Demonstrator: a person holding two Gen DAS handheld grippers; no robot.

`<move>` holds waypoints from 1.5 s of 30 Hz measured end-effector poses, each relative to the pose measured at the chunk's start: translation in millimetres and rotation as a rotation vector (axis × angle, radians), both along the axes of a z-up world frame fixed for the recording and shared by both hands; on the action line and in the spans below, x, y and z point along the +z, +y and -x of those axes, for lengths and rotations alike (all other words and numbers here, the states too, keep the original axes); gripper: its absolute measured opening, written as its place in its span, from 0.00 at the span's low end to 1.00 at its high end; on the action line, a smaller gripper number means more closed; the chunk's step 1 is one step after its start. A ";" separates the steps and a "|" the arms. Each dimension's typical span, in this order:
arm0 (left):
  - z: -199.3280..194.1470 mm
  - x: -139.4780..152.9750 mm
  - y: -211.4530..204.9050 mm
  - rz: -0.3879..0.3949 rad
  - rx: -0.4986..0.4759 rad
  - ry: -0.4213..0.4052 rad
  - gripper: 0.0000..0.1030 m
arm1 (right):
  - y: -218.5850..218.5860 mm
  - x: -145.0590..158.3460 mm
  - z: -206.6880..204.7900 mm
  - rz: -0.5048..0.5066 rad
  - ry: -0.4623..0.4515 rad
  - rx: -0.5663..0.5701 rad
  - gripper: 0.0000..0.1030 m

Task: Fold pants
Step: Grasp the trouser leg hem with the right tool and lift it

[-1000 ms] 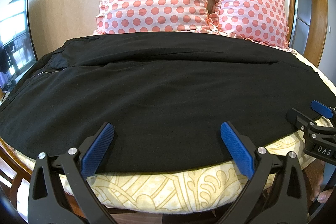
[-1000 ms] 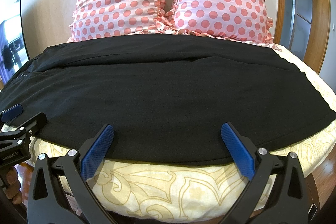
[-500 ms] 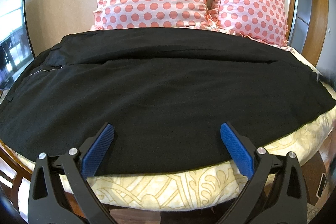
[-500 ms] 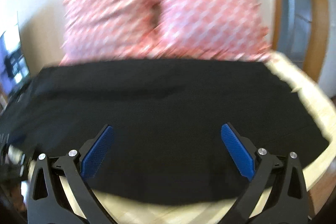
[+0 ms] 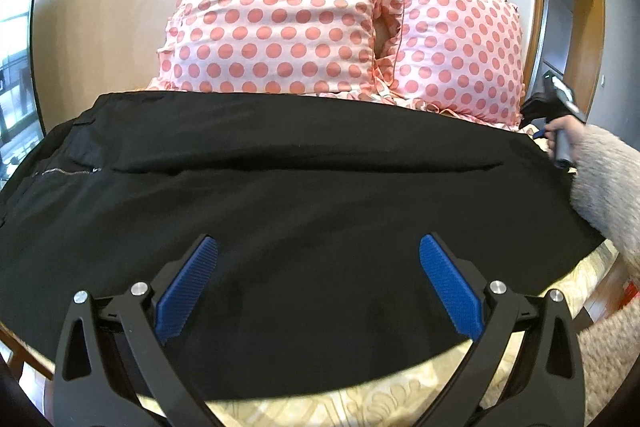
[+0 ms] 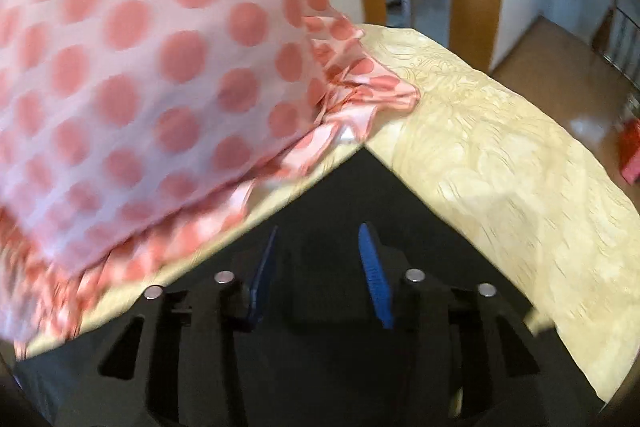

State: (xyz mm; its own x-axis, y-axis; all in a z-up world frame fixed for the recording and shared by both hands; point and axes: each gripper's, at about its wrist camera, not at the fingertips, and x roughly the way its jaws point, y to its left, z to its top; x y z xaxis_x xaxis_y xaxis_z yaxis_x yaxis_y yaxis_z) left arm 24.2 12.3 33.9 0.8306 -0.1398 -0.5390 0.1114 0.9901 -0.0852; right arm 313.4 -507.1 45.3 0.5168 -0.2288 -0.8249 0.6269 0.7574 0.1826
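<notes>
Black pants lie spread sideways across the bed, waist and zipper at the left. My left gripper is open and empty above their near edge. My right gripper hovers over the far right corner of the pants, its jaws narrowed but still apart, with nothing between them. In the left wrist view the right gripper's body shows at the far right edge, held by a hand in a fuzzy sleeve.
Two pink polka-dot pillows lean against the wall behind the pants; one is close to my right gripper. The yellow patterned bedspread borders the pants. A doorway and wooden floor lie to the right.
My right gripper has swung from the near edge to the far right corner of the pants and its jaws have narrowed. My left gripper has moved forward a little.
</notes>
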 end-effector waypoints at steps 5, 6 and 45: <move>-12.8 -4.6 0.6 -0.006 -0.011 0.016 0.98 | -9.8 -11.9 -36.0 0.024 0.030 -0.056 0.41; -15.0 -6.2 0.1 -0.007 -0.013 0.022 0.98 | -10.1 -15.6 -42.1 0.051 0.058 -0.061 0.41; 11.7 11.5 45.2 0.192 0.116 -0.031 0.98 | 12.4 -44.3 290.2 -0.475 -0.395 -0.071 0.39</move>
